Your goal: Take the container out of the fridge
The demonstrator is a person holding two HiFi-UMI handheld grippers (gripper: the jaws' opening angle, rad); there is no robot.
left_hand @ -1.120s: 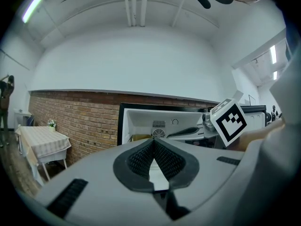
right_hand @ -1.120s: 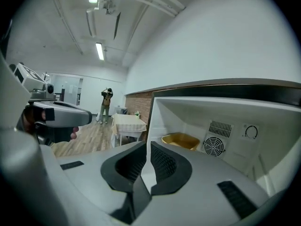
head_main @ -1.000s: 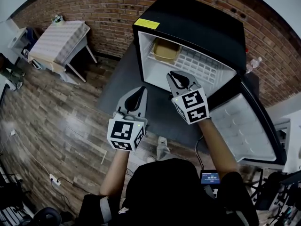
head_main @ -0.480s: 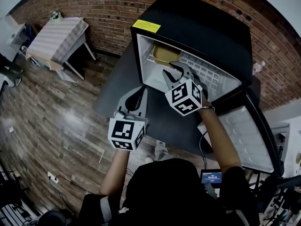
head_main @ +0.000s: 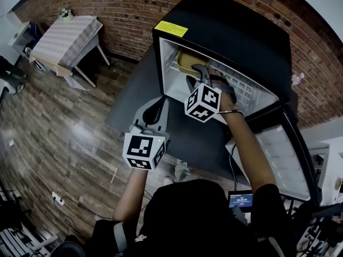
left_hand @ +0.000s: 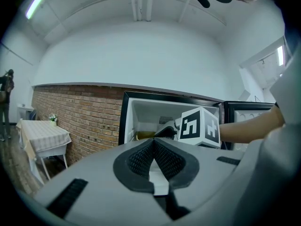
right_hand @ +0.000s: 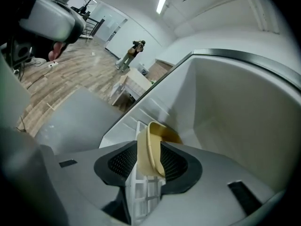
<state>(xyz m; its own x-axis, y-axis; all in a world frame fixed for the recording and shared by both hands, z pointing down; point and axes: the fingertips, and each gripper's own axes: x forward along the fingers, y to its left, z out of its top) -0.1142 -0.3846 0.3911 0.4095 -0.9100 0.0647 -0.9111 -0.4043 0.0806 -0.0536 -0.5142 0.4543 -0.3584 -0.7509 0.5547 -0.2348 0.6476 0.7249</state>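
Note:
A tan container (head_main: pixel 186 59) sits on the white wire shelf at the back left of the open black fridge (head_main: pixel 230 33). My right gripper (head_main: pixel 198 74) reaches into the fridge, right at the container. In the right gripper view its jaws are opening, and the container's rim (right_hand: pixel 157 138) stands between the pads of the right gripper (right_hand: pixel 148 149). My left gripper (head_main: pixel 156 108) hangs shut and empty in front of the fridge, over the grey mat. The left gripper view has its shut tips (left_hand: pixel 154 141) and, beyond them, the container (left_hand: pixel 144 135) and the right gripper (left_hand: pixel 166 132).
The fridge door (head_main: pixel 278 149) stands swung open to the right. A grey mat (head_main: pixel 136 108) lies before the fridge on the wood floor. A small table with a striped cloth (head_main: pixel 64 43) stands at the left by the brick wall. A person (right_hand: pixel 131 53) stands far off.
My right gripper has moved forward into the fridge up to the container, and its jaws have opened around the rim. The left gripper has stayed where it was.

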